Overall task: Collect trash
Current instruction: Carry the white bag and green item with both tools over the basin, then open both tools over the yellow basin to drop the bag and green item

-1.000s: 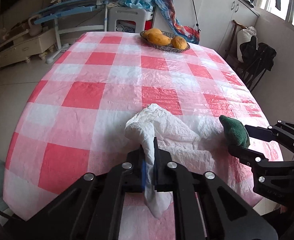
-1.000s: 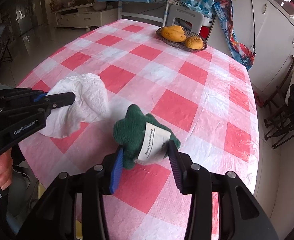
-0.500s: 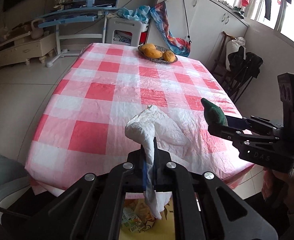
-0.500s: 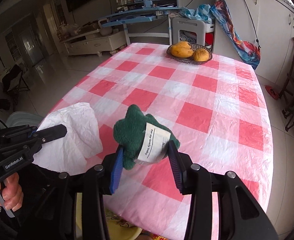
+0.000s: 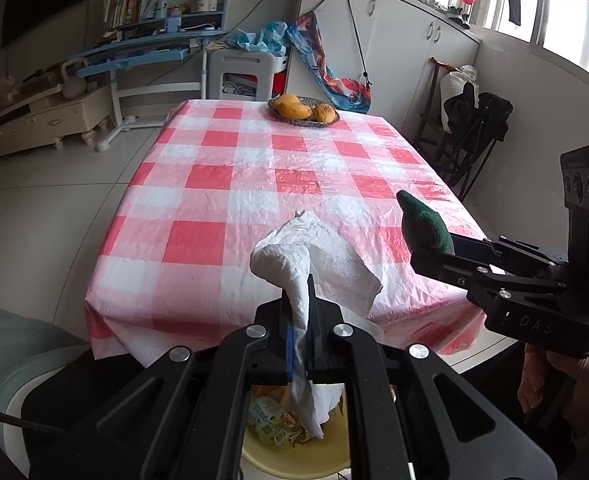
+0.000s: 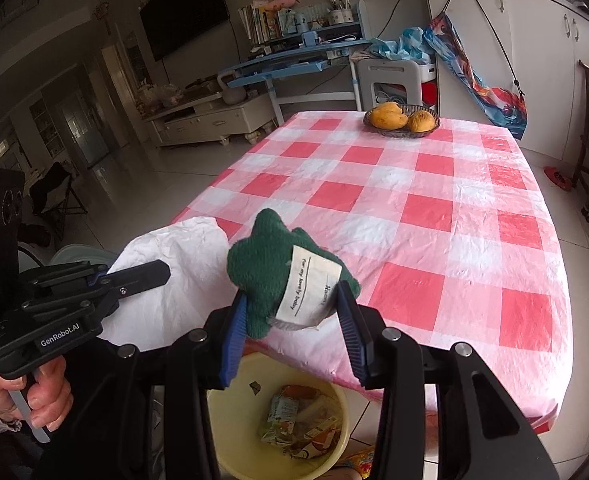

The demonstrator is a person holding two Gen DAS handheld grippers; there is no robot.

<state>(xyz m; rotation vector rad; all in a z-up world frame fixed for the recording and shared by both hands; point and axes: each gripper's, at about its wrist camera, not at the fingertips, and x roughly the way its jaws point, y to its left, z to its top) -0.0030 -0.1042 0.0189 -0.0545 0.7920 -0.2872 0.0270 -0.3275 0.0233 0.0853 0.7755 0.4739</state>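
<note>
My left claw (image 5: 300, 320) pinched the tissue (image 5: 314, 256), my right claw (image 6: 290, 320) the green cloth (image 6: 270, 276), above the bin (image 6: 230, 408); next I judged both needed releasing.

Ahead of me stood a checked-cloth table (image 5: 230, 176) on pale floor tiles (image 5: 46, 208), white cabinets (image 5: 394, 52) upper right, a blue desk (image 5: 142, 50) upper left.

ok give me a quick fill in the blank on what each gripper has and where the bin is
The left gripper is shut on a white ____.
The right gripper grips a ____ knitted cloth with a paper tag.
The yellow bin sits on the floor ____ both grippers.
The basket on the table holds ____ fruit.

Missing words: tissue; green; below; orange
</note>
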